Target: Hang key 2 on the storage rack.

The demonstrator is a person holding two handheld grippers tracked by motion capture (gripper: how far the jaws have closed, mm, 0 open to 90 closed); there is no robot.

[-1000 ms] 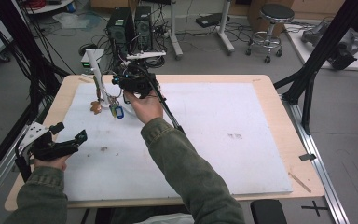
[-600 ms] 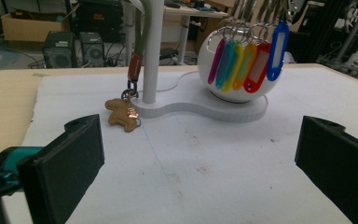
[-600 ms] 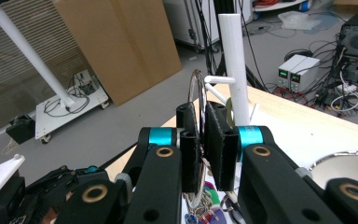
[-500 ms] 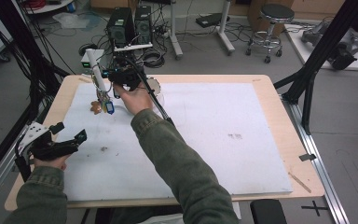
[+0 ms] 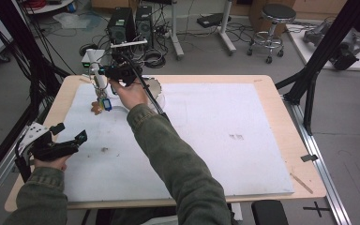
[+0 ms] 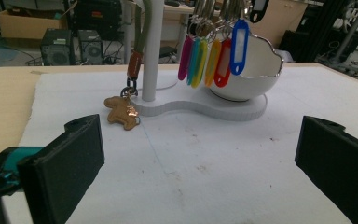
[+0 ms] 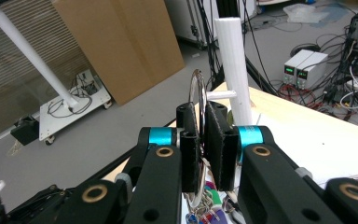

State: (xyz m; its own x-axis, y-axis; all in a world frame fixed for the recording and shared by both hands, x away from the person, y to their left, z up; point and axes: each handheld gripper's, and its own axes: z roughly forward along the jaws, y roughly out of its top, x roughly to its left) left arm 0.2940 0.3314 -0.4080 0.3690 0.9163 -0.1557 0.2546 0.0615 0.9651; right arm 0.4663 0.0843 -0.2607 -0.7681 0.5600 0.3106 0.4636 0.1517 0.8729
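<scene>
Metal key ring (image 7: 198,100) is clamped in the right tongs (image 7: 204,140) beside the white stand (image 7: 235,70), not yet hung; left tongs (image 6: 200,163) are held apart near the bench's left edge.

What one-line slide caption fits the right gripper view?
Right gripper shut on a metal key ring, close to the white stand post.

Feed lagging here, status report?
Right gripper shut on metal key ring near white post's peg. Left gripper open, idle. Nothing blocking.

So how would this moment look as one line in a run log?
right gripper: shut on key ring | at white stand | left gripper: open, idle
</scene>
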